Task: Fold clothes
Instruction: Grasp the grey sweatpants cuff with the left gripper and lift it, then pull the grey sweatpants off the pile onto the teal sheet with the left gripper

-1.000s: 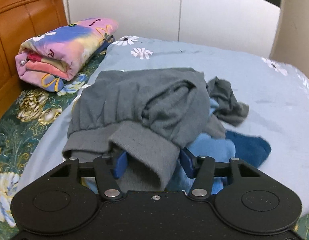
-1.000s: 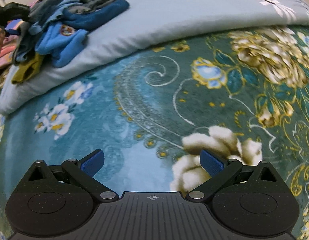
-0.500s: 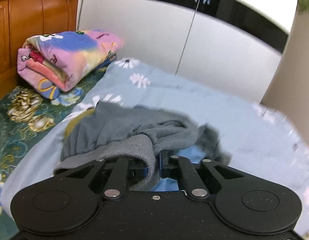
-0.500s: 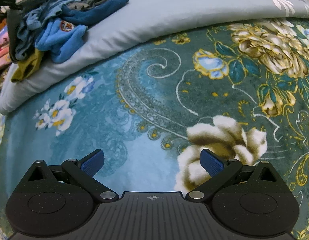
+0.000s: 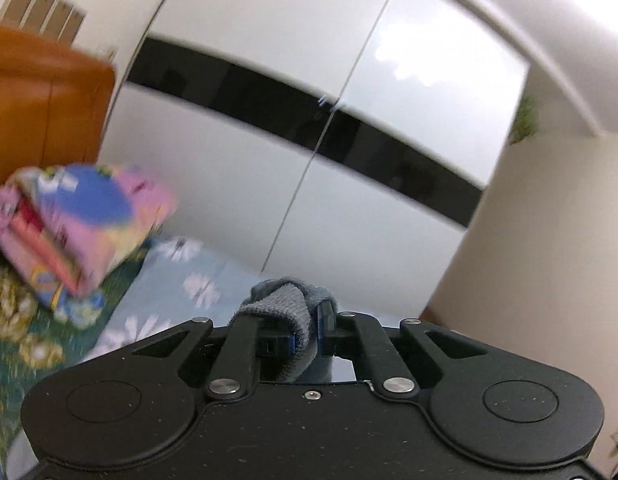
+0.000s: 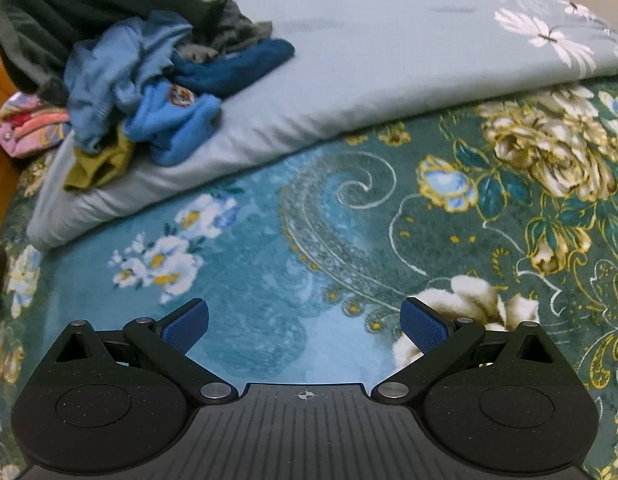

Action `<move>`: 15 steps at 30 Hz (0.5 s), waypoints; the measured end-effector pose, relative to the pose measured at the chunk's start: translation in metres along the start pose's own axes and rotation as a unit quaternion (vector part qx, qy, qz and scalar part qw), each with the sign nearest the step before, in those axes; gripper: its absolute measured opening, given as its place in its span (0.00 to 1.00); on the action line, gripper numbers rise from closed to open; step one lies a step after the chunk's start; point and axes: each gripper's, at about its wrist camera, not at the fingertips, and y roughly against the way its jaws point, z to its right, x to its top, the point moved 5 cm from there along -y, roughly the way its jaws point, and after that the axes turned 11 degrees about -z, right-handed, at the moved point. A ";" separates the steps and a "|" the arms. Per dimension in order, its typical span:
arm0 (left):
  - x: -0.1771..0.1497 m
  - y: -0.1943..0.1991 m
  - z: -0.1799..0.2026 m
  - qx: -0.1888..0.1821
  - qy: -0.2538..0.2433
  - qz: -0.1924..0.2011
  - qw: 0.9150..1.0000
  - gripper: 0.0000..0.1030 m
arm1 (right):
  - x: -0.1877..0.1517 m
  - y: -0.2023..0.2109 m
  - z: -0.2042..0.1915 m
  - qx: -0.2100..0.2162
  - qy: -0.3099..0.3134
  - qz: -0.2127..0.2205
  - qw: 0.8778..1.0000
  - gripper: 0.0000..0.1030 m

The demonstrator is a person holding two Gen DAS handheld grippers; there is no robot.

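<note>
My left gripper (image 5: 307, 334) is shut on the ribbed cuff of a grey garment (image 5: 283, 306), held high so the view points at the wardrobe. In the right wrist view the same grey garment (image 6: 69, 12) hangs lifted at the top left, above a heap of clothes (image 6: 157, 92) in light blue, dark blue and mustard on the pale blue quilt (image 6: 389, 64). My right gripper (image 6: 305, 324) stands open over the teal floral bedspread (image 6: 269, 248), with nothing between its fingers.
A folded pink and blue blanket (image 5: 81, 220) lies by the orange wooden headboard (image 5: 41, 120). A white wardrobe with a black band (image 5: 309, 120) stands behind the bed. The pale blue quilt covers the far half of the bed.
The left gripper closed on the grey cuff and rose sharply, tilting up toward the wardrobe and pulling the grey garment off the heap. The right gripper rose slightly and stayed open.
</note>
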 end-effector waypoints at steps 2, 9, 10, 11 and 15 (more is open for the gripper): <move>0.023 0.038 0.010 -0.018 -0.010 0.024 0.999 0.05 | -0.004 0.011 -0.007 0.000 -0.001 0.010 1.000 1.00; 0.078 0.184 0.046 -0.072 -0.075 0.080 0.991 0.05 | -0.030 0.059 -0.044 0.008 0.014 0.050 0.999 1.00; 0.078 0.202 0.050 -0.080 -0.082 0.077 0.990 0.05 | -0.034 0.065 -0.050 0.010 0.017 0.056 0.998 1.00; 0.077 0.219 0.053 -0.086 -0.090 0.073 0.990 0.05 | -0.038 0.071 -0.055 0.012 0.019 0.061 0.998 1.00; 0.055 0.272 0.071 -0.109 -0.125 0.031 0.986 0.05 | -0.051 0.097 -0.077 0.022 0.032 0.084 0.996 1.00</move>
